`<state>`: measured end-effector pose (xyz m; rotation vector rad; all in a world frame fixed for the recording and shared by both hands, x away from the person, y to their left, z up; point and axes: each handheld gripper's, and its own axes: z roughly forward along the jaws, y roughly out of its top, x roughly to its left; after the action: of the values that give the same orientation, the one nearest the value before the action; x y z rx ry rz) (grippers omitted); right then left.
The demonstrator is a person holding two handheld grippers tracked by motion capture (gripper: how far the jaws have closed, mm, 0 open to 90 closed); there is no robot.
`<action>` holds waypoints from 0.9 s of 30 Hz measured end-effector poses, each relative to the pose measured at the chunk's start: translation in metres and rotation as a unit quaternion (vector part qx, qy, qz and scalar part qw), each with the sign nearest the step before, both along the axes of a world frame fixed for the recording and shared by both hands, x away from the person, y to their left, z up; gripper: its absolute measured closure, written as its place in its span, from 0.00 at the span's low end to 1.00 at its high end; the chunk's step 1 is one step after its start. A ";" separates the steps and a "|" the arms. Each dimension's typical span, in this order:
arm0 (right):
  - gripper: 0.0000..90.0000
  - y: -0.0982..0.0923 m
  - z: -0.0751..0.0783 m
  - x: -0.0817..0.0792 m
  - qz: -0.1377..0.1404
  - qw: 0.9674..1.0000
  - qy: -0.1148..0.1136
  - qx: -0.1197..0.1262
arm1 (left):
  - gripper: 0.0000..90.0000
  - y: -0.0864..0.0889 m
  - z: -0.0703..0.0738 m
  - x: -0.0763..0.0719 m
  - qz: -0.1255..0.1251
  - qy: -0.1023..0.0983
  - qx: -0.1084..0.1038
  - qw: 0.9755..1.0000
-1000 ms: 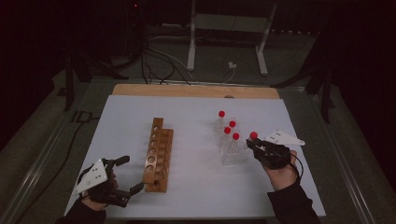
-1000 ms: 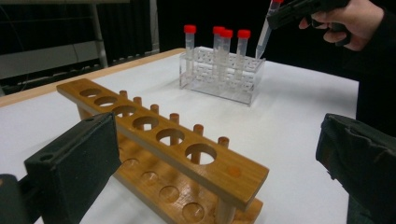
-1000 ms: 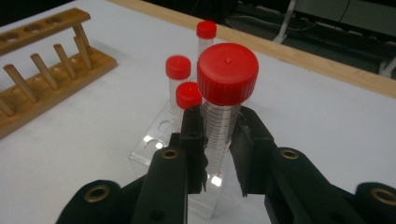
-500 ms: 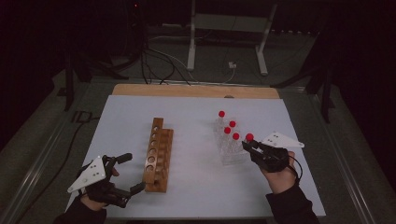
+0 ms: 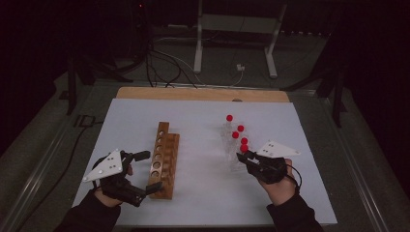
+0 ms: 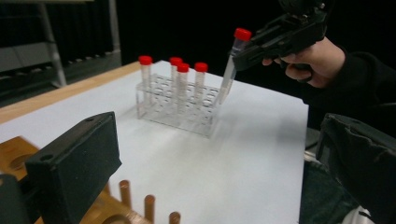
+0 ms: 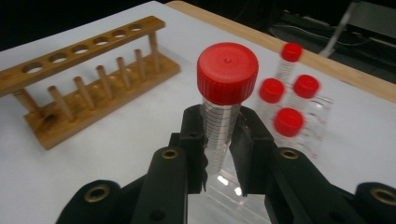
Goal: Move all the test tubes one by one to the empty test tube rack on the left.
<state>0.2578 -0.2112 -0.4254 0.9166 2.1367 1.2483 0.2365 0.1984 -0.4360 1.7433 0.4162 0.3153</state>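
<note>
We have a red-capped tube (image 7: 222, 112) clamped just below its cap between the jaws of the right hand-held gripper (image 7: 219, 154), at the centre of the right gripper view. In the left gripper view the same tube (image 6: 232, 65) hangs tilted in the upper right of the frame, its tip clear of the clear plastic rack (image 6: 180, 109) and just beside that rack's near corner. Four more red-capped tubes (image 6: 173, 77) stand upright in the clear rack, left of the lifted one. In the high view the right hand-held gripper (image 5: 249, 159) sits right of centre, at the lower edge of that cluster of red caps.

We judge the step in hand to be the carry: the tube is out of the plastic rack and has yet to go anywhere. The wooden rack (image 5: 162, 159) lies left of centre on the white surface (image 5: 203, 203), well apart from the tube, its row of holes empty as far as we can see.

The left hand-held gripper (image 5: 140, 171) at the lower left stands wide open, its jaws either side of the wooden rack's near end, perhaps ready to steady it.

Next, we reckon, the tube must travel leftward, be brought upright, and be lined up tip-first over a hole before lowering.
</note>
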 end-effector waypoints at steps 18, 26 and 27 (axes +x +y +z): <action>0.84 0.031 -0.013 -0.005 0.052 0.998 0.016 -0.018 | 0.02 -0.052 0.018 0.020 -0.043 0.014 0.030 0.999; 0.84 0.041 -0.017 -0.007 0.069 0.997 0.022 -0.025 | 0.02 -0.073 0.019 0.025 -0.051 0.014 0.049 0.997; 0.84 0.044 -0.018 -0.007 0.073 0.997 0.023 -0.027 | 0.02 -0.075 0.019 0.025 -0.052 0.013 0.048 0.997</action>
<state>0.2508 -0.1671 -0.4431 0.7856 2.2977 1.2429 0.2613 0.1231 -0.4169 1.8572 0.3334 0.2417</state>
